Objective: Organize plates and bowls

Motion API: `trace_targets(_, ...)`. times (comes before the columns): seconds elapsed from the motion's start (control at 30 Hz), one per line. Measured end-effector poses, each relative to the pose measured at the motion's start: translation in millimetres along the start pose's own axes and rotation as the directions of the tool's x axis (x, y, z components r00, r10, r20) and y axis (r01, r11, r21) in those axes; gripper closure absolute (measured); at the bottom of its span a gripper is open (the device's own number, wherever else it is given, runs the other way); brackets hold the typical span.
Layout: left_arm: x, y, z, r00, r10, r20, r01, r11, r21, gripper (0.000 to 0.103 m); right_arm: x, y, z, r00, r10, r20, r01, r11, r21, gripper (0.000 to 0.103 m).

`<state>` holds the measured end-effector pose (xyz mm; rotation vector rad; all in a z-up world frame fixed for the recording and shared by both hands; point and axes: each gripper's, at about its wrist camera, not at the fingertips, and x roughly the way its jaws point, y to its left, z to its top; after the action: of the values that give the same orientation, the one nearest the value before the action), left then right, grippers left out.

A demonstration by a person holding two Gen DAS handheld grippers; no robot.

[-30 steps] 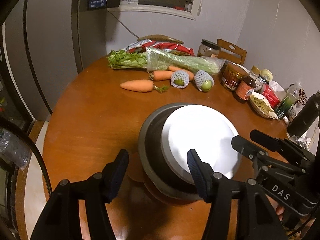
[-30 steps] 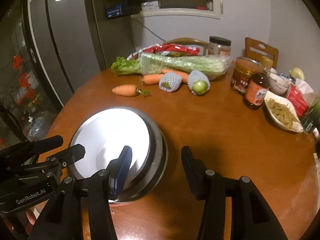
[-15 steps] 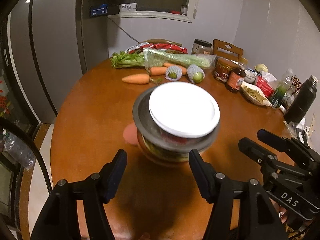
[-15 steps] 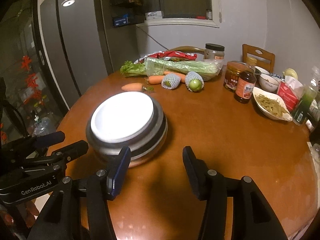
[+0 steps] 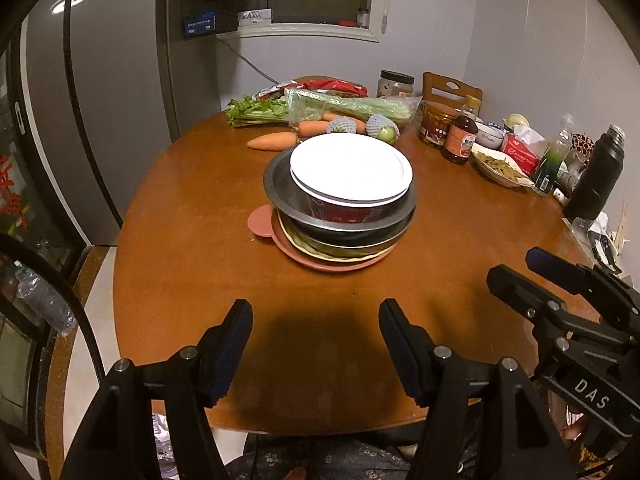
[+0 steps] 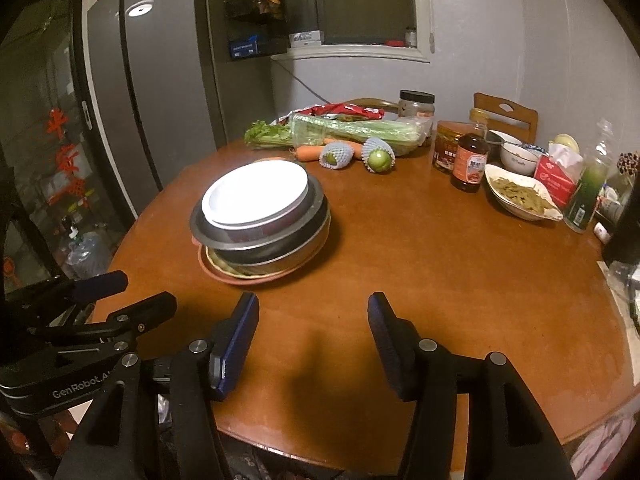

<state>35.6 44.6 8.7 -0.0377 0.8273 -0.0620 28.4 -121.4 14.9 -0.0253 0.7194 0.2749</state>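
Stack of plates and bowls (image 5: 344,204) on a round wooden worktop (image 5: 192,208), seen from both wrist cameras. The stack serves as the landmark. From the bottom it consists of a pink plate (image 5: 332,262) with a small lobe at one side, a pale yellowish dish, two metal basins (image 6: 280,248) nested one in the other, a red patterned bowl (image 5: 340,212), and a white plate (image 5: 352,168) on top, sitting slightly off-centre.

Left tongs (image 5: 316,344): jaws apart, nothing between them, only bare worktop; they hang near the worktop's front edge, well apart from the stack. Right tongs (image 6: 312,340): jaws opening, likewise empty, on the near side of the stack and clear of it. Each pair of tongs appears at the edge of the other's view.

Behind the stack lie carrots (image 5: 272,141), two green fruits in foam netting (image 6: 378,156), and bagged celery (image 5: 344,106). Beyond the stack to its right stand a sauce bottle (image 6: 472,160), a jar (image 5: 436,124), and a shallow white dish of green vegetables (image 6: 520,196). A black flask (image 5: 598,176) stands at the far right edge. A grey refrigerator (image 6: 160,80) stands past the worktop to the left.
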Motion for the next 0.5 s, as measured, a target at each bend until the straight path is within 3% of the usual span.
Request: trace_targets(0.5,-7.4,-2.6,-7.0,1.0,0.007,0.003,-0.007,1.0,0.011,0.036,-9.7,4.9,-8.6,1.0,-0.003,0.005,0.003,1.0,-0.009,0.044)
